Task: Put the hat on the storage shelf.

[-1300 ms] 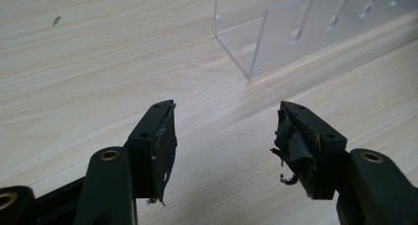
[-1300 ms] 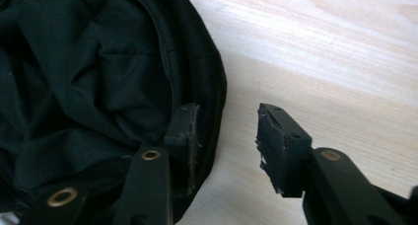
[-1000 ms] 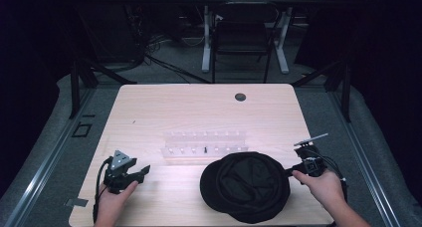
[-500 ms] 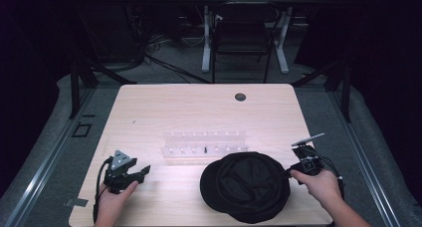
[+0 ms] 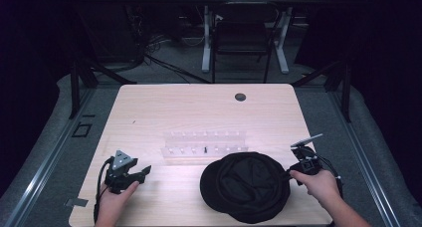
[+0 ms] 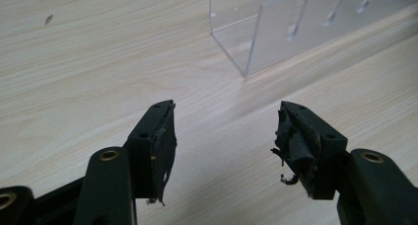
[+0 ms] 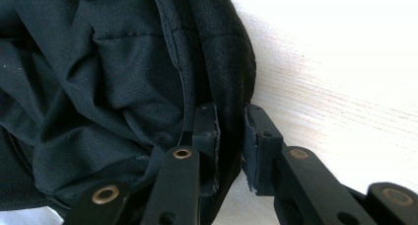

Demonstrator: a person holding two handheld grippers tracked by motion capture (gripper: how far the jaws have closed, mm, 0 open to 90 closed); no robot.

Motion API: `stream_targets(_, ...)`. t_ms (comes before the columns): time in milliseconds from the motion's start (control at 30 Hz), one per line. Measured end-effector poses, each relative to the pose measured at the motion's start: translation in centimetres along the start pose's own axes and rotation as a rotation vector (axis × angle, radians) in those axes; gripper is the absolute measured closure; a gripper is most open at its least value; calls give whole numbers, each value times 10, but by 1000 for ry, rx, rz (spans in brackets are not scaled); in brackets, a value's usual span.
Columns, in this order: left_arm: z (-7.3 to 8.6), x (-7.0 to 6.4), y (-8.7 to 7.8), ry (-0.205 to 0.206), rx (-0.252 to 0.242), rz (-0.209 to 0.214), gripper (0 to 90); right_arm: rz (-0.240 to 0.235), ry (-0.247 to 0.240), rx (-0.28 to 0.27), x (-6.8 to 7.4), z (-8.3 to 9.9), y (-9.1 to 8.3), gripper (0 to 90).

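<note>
A black cap [image 5: 246, 186] lies inside up near the table's front edge, right of centre. My right gripper [image 5: 290, 173] is at the cap's right rim, and in the right gripper view its jaws are shut on the cap's black edge [image 7: 231, 111]. My left gripper [image 5: 144, 171] rests at the front left of the table, apart from the cap. In the left gripper view its jaws stand wide open over bare wood, the left gripper [image 6: 224, 136] holding nothing.
A clear acrylic rack [image 5: 205, 145] with rows of slots stands mid-table, just behind the cap; its corner [image 6: 256, 42] is ahead of the left gripper. A dark round grommet [image 5: 240, 96] sits near the table's far edge. Chair and table legs stand beyond.
The right hand and its gripper have shifted slightly at the cap's rim. The left gripper has stayed in place.
</note>
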State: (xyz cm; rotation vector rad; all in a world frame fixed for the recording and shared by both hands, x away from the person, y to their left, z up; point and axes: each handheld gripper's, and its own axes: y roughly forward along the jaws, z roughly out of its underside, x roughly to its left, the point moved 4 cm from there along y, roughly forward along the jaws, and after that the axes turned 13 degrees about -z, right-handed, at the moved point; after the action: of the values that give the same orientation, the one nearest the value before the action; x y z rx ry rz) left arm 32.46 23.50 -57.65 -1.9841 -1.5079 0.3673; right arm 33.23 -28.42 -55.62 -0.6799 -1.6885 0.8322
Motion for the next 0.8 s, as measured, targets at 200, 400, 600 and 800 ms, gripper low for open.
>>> stream_targets(200,0,0,0,-2,-1,-1,400,-34,11,4,0,0,1,842)
stream_targets(400,0,0,0,-2,0,-1,400,-52,6,17,0,0,0,865)
stream_targets(600,0,0,0,3,2,0,400,-73,30,-11,1,1,0,870)
stream_targets(800,1,1,0,-2,1,-2,400,-104,33,6,1,1,-6,872)
